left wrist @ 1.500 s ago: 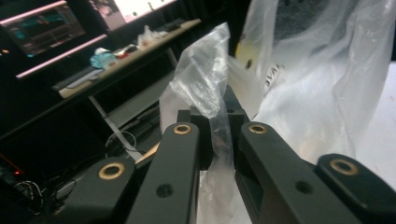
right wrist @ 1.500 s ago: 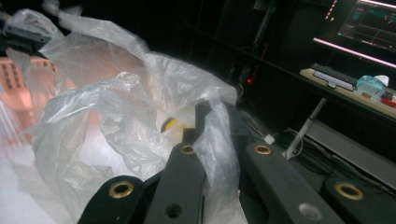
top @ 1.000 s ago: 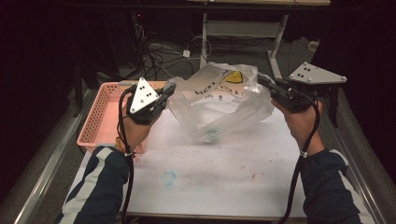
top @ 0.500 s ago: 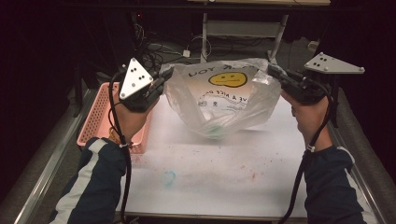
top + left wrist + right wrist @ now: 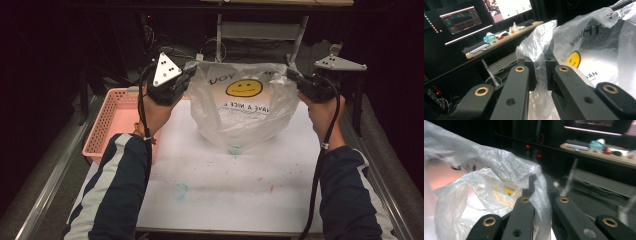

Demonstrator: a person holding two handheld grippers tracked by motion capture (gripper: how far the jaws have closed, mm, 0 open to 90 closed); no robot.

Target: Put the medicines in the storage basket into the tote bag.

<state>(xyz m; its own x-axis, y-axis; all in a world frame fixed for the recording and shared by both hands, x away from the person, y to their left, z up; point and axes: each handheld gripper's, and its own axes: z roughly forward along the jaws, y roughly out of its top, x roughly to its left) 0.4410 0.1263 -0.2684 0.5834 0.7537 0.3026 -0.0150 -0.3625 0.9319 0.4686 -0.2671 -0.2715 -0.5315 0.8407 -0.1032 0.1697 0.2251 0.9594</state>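
1. Holding a clear plastic bag point(image 5: 240, 107) up over the white table point(image 5: 225, 190): the left gripper point(image 5: 186, 75) has one top corner, the right gripper point(image 5: 294, 77) the other.
2. Jaw state, left: in the left gripper view a twisted strip of bag film point(image 5: 540, 72) runs down between the jaws, which stand narrow and pinch it.
3. Jaw state, right: the right gripper view shows the same, bunched film point(image 5: 541, 202) caught between jaws nearly closed on it.
4. Position: the bag hangs between the two grippers above the far half of the table, just right of the pink basket point(image 5: 112, 125). Its bottom tip point(image 5: 234, 147) looks to be at or barely off the surface; cannot tell which from above.
5. Progress, as I judge it: lifting and spreading is done, the top edge is pulled nearly taut. Left to do is whatever follows, likely opening the mouth or laying it flat for folding.
6. Orientation: long axis of the stretched top edge runs left to right across the table. The mouth points up, the body tapers downward. The yellow smiley face point(image 5: 243, 88) reads upright, while the print below it appears mirrored, so that print probably faces away from the person.
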